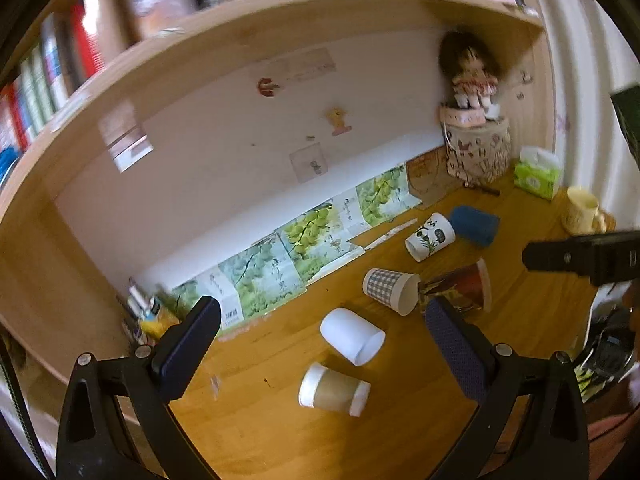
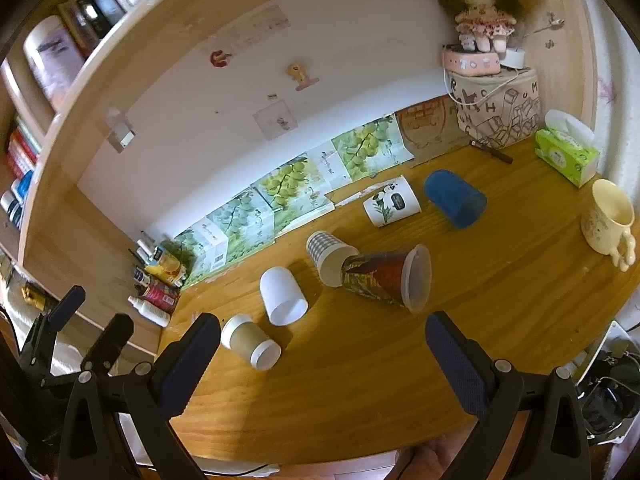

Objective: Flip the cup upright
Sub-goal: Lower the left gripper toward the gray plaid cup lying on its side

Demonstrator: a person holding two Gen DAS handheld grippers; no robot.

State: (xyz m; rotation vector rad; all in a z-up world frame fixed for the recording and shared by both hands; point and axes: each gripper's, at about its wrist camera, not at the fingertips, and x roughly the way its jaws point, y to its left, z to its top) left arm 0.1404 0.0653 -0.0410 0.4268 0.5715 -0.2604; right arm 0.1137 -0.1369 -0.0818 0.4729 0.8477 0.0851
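Note:
Several cups lie on their sides on the wooden desk [image 2: 360, 380]. A brown sleeved paper cup [image 1: 334, 389] [image 2: 251, 343] lies nearest. Behind it lie a plain white cup [image 1: 352, 335] [image 2: 282, 290], a checked cup [image 1: 390, 290] [image 2: 329, 251], a red patterned cup [image 1: 460, 285] [image 2: 386, 276], a panda cup [image 1: 430, 236] [image 2: 391, 201] and a blue cup [image 1: 475, 225] [image 2: 455, 198]. My left gripper [image 1: 322, 312] is open and empty above the white cup. My right gripper [image 2: 322, 326] is open and empty in front of the red cup.
A cream mug [image 2: 610, 220] stands upright at the right edge. A green tissue box [image 2: 566, 152], a printed fabric bin [image 2: 496, 114] with a doll [image 2: 478, 12] stand at the back right. Small bottles [image 2: 158, 280] cluster at the left. Grape pictures [image 2: 280, 188] lean on the wall.

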